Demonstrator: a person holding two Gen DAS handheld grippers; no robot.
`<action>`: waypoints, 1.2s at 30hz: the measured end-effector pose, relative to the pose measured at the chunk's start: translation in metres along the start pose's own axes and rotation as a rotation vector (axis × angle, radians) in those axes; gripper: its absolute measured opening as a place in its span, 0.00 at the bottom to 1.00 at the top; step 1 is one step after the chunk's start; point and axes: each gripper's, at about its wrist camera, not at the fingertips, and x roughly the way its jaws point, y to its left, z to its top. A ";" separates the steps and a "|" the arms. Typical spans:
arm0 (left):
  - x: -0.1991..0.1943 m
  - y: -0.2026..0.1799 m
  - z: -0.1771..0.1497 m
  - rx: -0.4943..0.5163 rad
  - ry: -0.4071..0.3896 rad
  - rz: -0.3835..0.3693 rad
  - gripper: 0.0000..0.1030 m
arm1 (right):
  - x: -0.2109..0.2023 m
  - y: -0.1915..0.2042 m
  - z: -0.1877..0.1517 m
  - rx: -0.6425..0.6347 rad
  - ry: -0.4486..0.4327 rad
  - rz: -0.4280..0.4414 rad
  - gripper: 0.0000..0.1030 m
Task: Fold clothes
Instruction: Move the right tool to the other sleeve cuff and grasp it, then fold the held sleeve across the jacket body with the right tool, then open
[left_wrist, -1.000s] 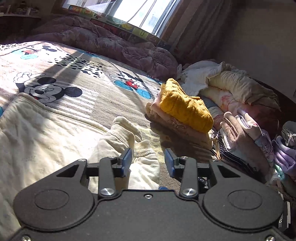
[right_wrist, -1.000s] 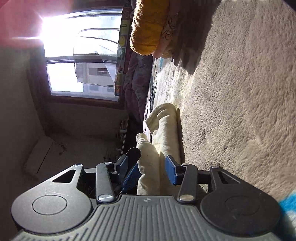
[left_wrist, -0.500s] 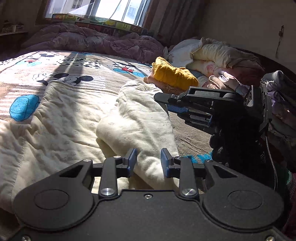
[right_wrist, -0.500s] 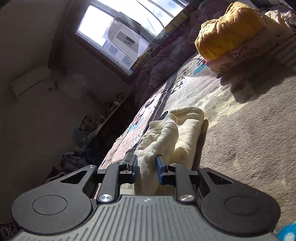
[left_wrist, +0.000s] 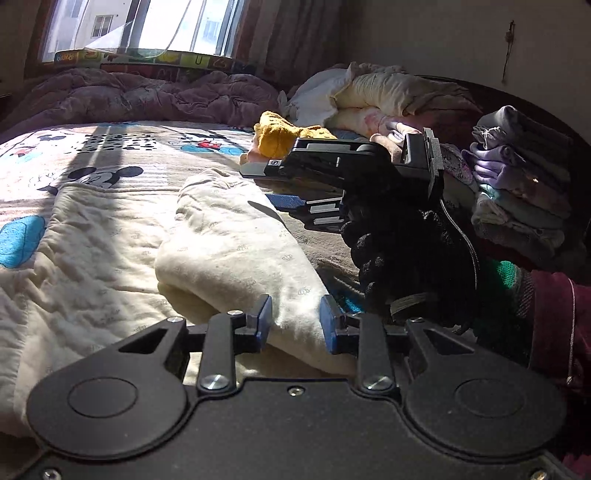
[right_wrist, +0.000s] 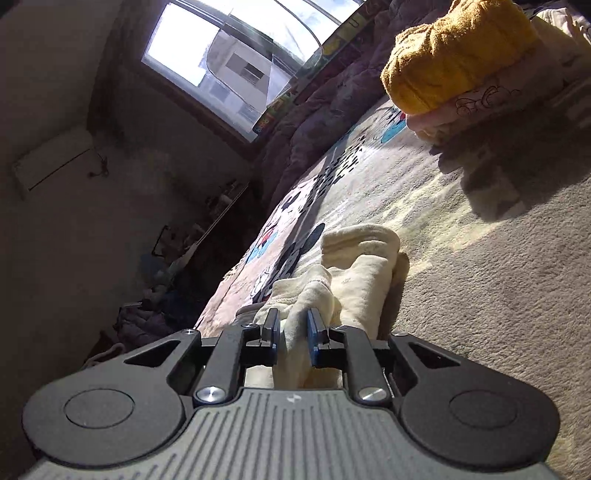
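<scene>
A cream garment (left_wrist: 229, 236) lies spread on the Mickey Mouse bedspread (left_wrist: 110, 155), with one part folded over into a thick roll. My left gripper (left_wrist: 295, 323) is at the near end of that roll, its blue pads closed on the fold. In the left wrist view my right gripper (left_wrist: 275, 188) comes in from the right, held by a black-gloved hand (left_wrist: 406, 251), its tips at the roll's far edge. The right wrist view shows the right gripper (right_wrist: 291, 328) shut on a bunched cream garment (right_wrist: 354, 280) edge.
A yellow knit (left_wrist: 284, 136) sits folded on a pink garment, just beyond the cream one; it is the yellow knit (right_wrist: 454, 59) at upper right. A loose clothes pile (left_wrist: 517, 177) fills the right side. A purple quilt (left_wrist: 147, 96) lies under the window. A maroon sleeve (left_wrist: 554, 317) is near right.
Both grippers' fingers have narrowed onto the cream cloth. The sleeve part now lies folded over the body. The right gripper and gloved hand have come into the left wrist view.
</scene>
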 end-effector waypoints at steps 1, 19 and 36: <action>0.000 -0.001 0.000 0.002 -0.004 -0.002 0.26 | 0.000 0.000 -0.001 0.005 0.002 0.020 0.50; 0.002 -0.036 -0.005 -0.024 0.105 0.031 0.38 | -0.011 0.010 -0.001 -0.034 -0.069 0.027 0.09; 0.018 -0.052 -0.043 0.324 0.122 0.319 0.15 | -0.009 0.005 -0.001 -0.001 -0.084 0.024 0.08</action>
